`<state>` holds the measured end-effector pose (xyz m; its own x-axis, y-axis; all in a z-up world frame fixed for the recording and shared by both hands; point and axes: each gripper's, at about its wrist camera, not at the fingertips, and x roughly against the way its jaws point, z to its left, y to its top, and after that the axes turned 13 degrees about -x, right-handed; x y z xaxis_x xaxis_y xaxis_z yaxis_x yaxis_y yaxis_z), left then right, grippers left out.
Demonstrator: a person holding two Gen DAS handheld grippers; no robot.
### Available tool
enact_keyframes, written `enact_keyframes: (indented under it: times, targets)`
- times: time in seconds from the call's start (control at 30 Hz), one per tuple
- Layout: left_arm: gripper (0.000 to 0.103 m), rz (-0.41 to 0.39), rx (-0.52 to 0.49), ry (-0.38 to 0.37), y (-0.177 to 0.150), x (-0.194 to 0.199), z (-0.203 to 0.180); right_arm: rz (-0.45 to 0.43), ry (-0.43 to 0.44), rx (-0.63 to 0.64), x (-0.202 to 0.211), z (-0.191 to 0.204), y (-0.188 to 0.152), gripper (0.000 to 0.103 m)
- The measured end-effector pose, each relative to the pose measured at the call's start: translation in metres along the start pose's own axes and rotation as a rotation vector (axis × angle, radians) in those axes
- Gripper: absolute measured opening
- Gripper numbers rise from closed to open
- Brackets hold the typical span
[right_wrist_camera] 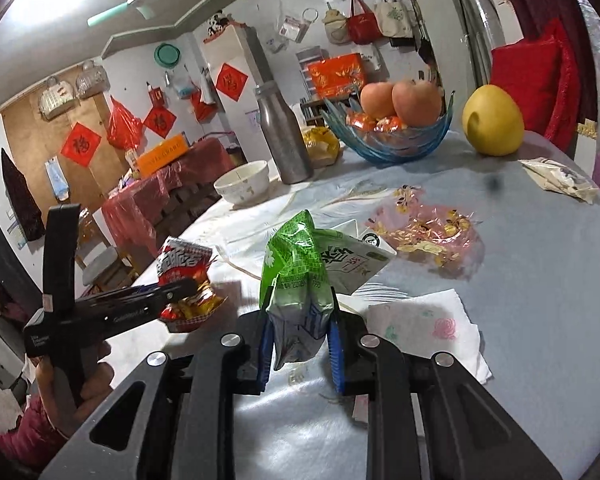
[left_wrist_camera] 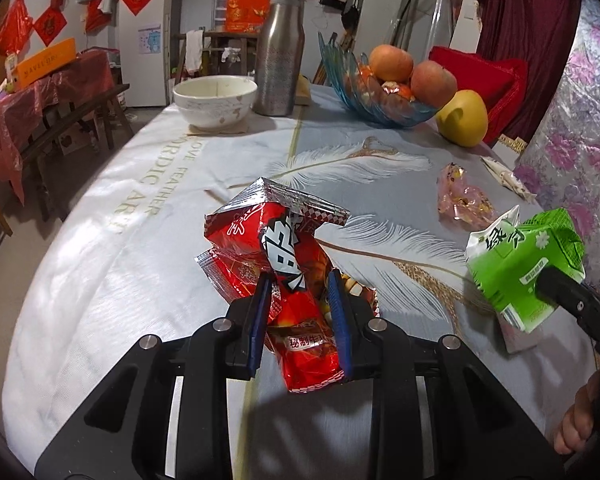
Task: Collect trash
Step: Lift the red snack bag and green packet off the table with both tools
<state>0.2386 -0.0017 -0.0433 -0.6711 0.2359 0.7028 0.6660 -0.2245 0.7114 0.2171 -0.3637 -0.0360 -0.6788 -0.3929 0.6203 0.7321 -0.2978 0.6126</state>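
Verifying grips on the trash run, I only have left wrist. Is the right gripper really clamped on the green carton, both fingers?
Observer: Yes. In right wrist, the green carton is crumpled between both blue fingers of the right gripper.
Operator: Any trash close by it?
Observer: A white napkin with a pink flower print lies on the table, just right of the fingers.
Operator: Anything by the flask?
Observer: A crumpled yellow bag sits between the steel flask and the fruit bowl.
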Motion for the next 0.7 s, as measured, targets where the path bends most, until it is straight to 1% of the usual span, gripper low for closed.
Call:
enact_keyframes:
  times: [0.37,0.7]
  targets:
    - [0.030,-0.085,0.010,0.020,-0.010,0.062,0.000,-0.059,0.036,0.015,0.044,0.019,-0.013,0.024]
    - [0.030,-0.168,0.005,0.032,-0.027,0.122,-0.007,-0.109,0.075,0.043,0.087,0.038,-0.030,0.024]
